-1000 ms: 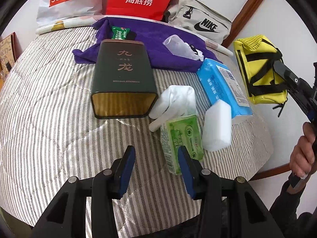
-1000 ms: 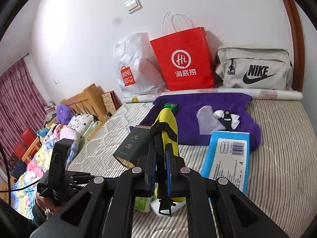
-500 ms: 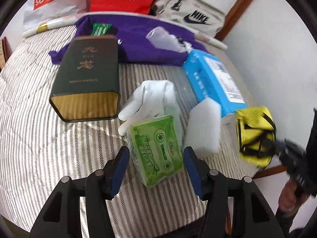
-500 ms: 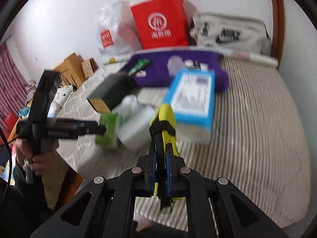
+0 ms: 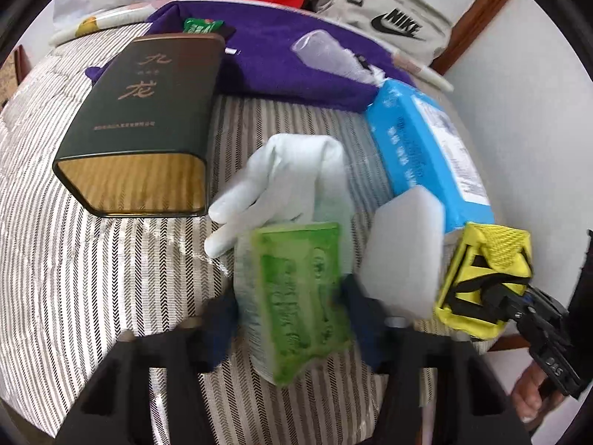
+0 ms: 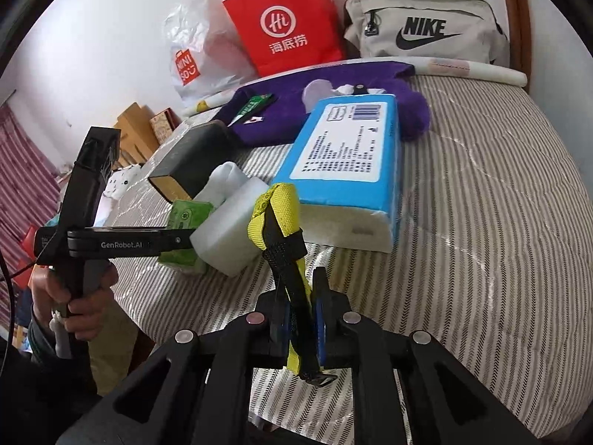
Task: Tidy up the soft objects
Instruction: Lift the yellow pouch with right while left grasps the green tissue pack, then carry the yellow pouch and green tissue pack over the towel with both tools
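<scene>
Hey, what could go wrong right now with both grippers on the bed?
1. The left gripper straddles the green pack, close to the sponge and glove; closing may nudge them.
2. The right gripper pinches only the yellow pouch strap, so it could slip.

Home bedroom, striped quilted mattress (image 6: 481,193), wooden bed frame (image 6: 517,18); shopping bags (image 6: 289,22) against white wall (image 6: 111,18), curtains (image 6: 22,170)
</scene>
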Available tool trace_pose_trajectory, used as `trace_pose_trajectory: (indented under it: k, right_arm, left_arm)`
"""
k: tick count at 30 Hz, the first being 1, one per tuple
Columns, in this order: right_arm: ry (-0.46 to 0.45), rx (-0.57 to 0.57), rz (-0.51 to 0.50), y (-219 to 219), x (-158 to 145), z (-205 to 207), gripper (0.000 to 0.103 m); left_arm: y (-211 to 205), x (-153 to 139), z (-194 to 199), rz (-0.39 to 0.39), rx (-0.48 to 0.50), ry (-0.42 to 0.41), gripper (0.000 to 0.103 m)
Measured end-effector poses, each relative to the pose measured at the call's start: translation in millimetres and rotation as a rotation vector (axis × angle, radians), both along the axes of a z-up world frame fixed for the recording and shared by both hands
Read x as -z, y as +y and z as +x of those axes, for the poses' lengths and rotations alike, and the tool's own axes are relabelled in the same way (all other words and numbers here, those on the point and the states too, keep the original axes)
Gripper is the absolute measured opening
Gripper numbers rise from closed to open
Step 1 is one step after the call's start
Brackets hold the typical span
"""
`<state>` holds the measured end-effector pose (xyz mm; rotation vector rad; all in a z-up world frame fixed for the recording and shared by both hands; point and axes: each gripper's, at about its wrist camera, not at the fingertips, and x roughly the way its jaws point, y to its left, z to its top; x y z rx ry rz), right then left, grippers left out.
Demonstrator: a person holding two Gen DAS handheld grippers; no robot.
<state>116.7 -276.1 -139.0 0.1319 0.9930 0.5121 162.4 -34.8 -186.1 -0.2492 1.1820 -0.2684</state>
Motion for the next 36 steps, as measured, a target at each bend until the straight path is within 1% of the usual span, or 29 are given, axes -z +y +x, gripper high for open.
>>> trace_pose_trajectory:
  k: [1, 2, 3, 7, 12, 16, 18, 22, 25, 29, 33, 36]
  right_arm:
    - [-0.006, -0.002, -0.004, 1, -1, -1, 0.009]
    - [-0.015, -0.006, -0.006, 1, -2, -3, 0.007]
    - [-0.018, -0.009, -0.006, 1, -2, -4, 0.007]
    - [-0.013, -0.020, -0.015, 1, -3, -11, 0.007]
    - [-0.002, -0.008, -0.030, -3, -5, -22, 0.007]
    - [0.024, 0.014, -0.039, -4, -3, -22, 0.007]
    - [0.027, 0.023, -0.046, -3, -3, -21, 0.007]
    - [0.026, 0.030, -0.052, -1, -11, -22, 0.007]
    - [0.010, 0.024, -0.048, 1, -22, -23, 0.007]
    - [-0.023, 0.007, -0.034, 5, -43, -20, 0.007]
    - [-0.059, -0.008, -0.025, 9, -62, -8, 0.007]
    - [-0.082, -0.017, -0.037, 13, -72, 4, 0.007]
  left_arm:
    - [3, -2, -3, -0.009, -0.001, -0.003, 0.040]
    - [7, -4, -5, -0.015, -0.002, -0.009, 0.037]
    - [12, -6, -8, -0.017, 0.004, -0.017, 0.036]
    - [31, -15, -18, -0.020, -0.007, -0.030, 0.036]
    - [56, -23, -31, 0.009, -0.043, -0.047, 0.036]
    - [69, -17, -32, 0.037, -0.077, -0.026, 0.036]
    - [72, -10, -31, 0.027, -0.082, 0.002, 0.036]
    - [77, -6, -32, 0.004, -0.082, 0.018, 0.036]
    - [80, -14, -30, 0.000, -0.080, 0.001, 0.036]
    - [89, -34, -28, -0.014, -0.072, -0.037, 0.036]
    - [95, -56, -20, -0.010, -0.072, -0.079, 0.036]
    - [99, -68, -9, -0.009, -0.080, -0.099, 0.036]
